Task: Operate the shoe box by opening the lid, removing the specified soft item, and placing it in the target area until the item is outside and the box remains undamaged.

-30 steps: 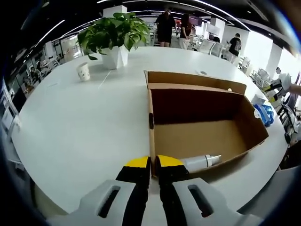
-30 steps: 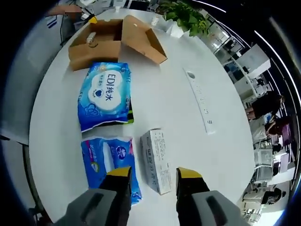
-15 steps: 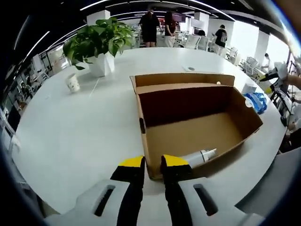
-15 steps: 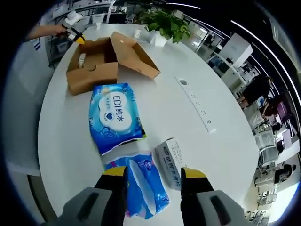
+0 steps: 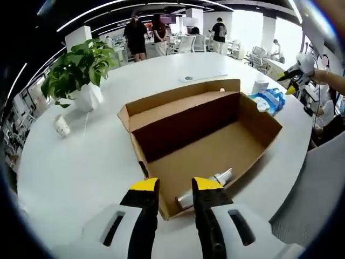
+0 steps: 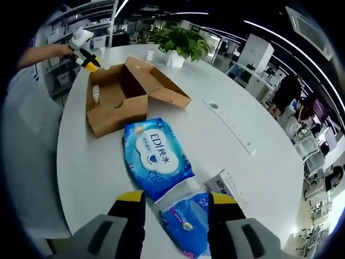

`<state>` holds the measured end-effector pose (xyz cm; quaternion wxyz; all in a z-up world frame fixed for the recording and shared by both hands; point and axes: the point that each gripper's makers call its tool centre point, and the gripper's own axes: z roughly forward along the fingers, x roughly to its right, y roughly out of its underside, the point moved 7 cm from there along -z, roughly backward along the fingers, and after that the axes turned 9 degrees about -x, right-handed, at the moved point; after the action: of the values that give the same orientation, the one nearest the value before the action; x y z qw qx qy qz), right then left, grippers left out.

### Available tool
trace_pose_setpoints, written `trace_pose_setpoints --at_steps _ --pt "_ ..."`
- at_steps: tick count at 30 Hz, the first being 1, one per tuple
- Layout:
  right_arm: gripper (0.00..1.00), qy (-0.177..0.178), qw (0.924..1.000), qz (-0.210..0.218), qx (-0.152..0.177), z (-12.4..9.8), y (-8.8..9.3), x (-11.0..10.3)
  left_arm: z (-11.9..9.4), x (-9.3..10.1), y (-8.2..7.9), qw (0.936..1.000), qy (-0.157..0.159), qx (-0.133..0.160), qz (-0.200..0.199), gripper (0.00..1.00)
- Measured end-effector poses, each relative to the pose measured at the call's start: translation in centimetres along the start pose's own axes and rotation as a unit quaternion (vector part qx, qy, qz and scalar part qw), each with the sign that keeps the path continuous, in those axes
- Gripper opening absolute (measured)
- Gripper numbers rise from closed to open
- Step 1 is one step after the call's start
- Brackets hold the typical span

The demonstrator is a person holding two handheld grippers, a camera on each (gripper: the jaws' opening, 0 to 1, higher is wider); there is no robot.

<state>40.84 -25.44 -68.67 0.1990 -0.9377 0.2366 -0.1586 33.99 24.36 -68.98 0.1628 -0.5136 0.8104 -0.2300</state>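
The open cardboard shoe box (image 5: 215, 145) lies on the white table with its lid (image 5: 178, 100) folded back. A white bottle (image 5: 213, 181) lies inside against the near wall. My left gripper (image 5: 175, 190) is open, its yellow-tipped jaws standing either side of the box's near corner. In the right gripper view the box (image 6: 116, 105) sits at upper left, with the left gripper (image 6: 86, 59) at its far end. A large blue wipes pack (image 6: 156, 154) lies outside the box. My right gripper (image 6: 175, 200) is open above a smaller blue pack (image 6: 188, 221).
A potted plant (image 5: 75, 70) and a paper cup (image 5: 62, 125) stand at the far left. A small white carton (image 6: 229, 186) lies beside the blue packs, and a power strip (image 6: 229, 124) lies further right. People stand by desks beyond the table (image 6: 215, 151).
My left gripper was shut on the box's near wall and has opened and drawn back a little. My right gripper has pulled back from the white carton, over the smaller blue pack.
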Motion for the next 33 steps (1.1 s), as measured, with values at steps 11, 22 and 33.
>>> trace_pose_setpoints --at_steps 11,22,33 --pt "0.44 -0.012 0.9986 0.04 0.033 0.2 -1.0 -3.7 0.2 -0.1 -1.0 0.996 0.023 -0.019 0.084 0.29" --pt "0.43 -0.037 0.9938 0.08 0.069 1.0 -3.0 -7.9 1.1 0.9 -2.0 0.9813 0.064 -0.054 0.173 0.34" --pt "0.42 -0.05 0.9855 0.132 0.094 1.9 -4.5 -10.2 2.2 1.5 -3.0 0.9641 0.087 -0.084 0.236 0.35"
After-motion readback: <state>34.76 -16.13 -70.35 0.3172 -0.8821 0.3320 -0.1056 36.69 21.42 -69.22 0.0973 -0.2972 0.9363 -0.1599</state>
